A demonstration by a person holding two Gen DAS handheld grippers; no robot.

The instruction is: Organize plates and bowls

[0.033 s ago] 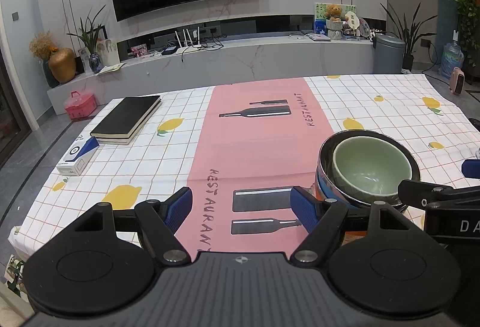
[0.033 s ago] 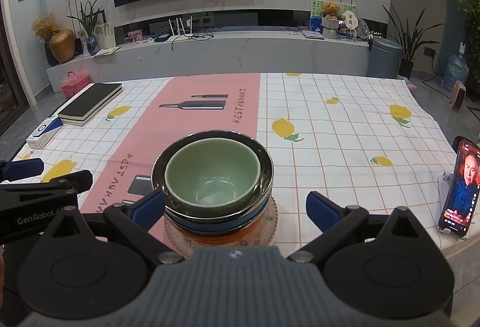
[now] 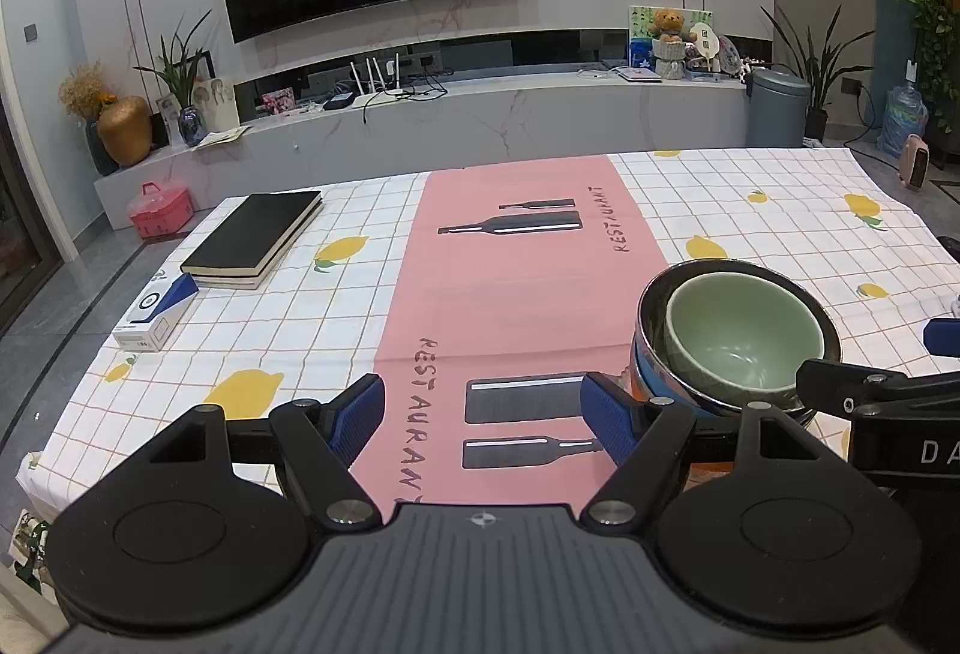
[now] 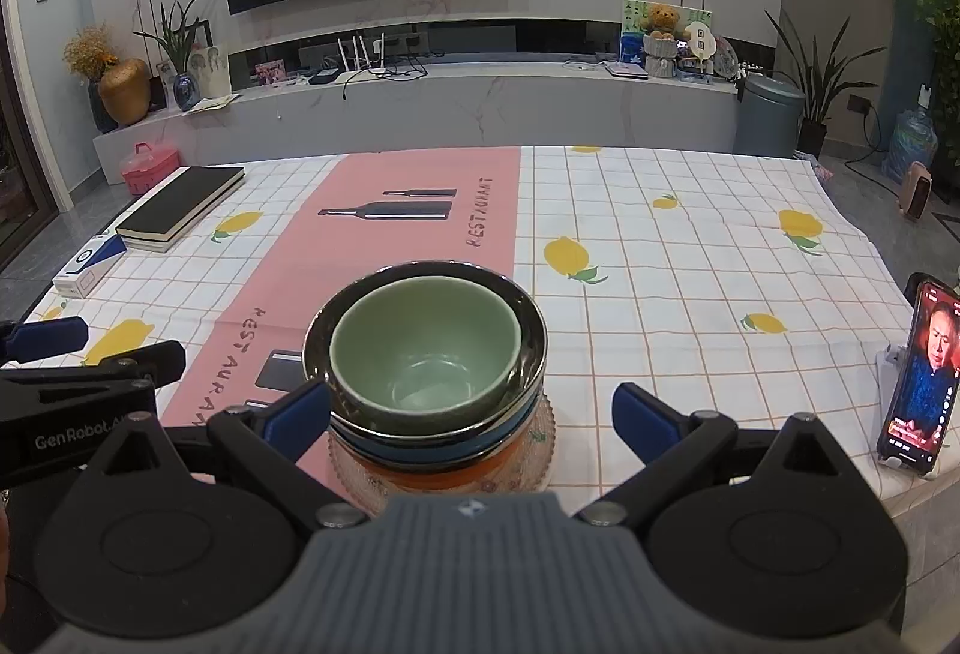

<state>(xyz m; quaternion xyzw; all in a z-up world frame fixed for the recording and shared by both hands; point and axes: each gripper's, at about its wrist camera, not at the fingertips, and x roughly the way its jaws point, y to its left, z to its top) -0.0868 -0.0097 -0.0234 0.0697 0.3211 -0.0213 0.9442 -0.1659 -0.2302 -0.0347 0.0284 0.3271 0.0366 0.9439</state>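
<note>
A stack of bowls stands on a clear glass plate [image 4: 543,450] near the table's front edge. A green bowl [image 4: 423,354] sits inside a shiny metal bowl [image 4: 528,336], with a blue bowl and an orange one beneath. My right gripper [image 4: 471,417] is open around the stack, which sits close to the left finger, untouched. In the left wrist view the green bowl [image 3: 738,342] is at the right. My left gripper [image 3: 483,417] is open and empty over the pink runner [image 3: 516,306], its right finger beside the stack.
A black notebook [image 3: 255,237] and a blue-and-white box [image 3: 159,315] lie at the table's left side. A phone on a stand [image 4: 918,378] is at the front right corner. The lemon-print tablecloth [image 4: 690,258] covers the table beyond the stack.
</note>
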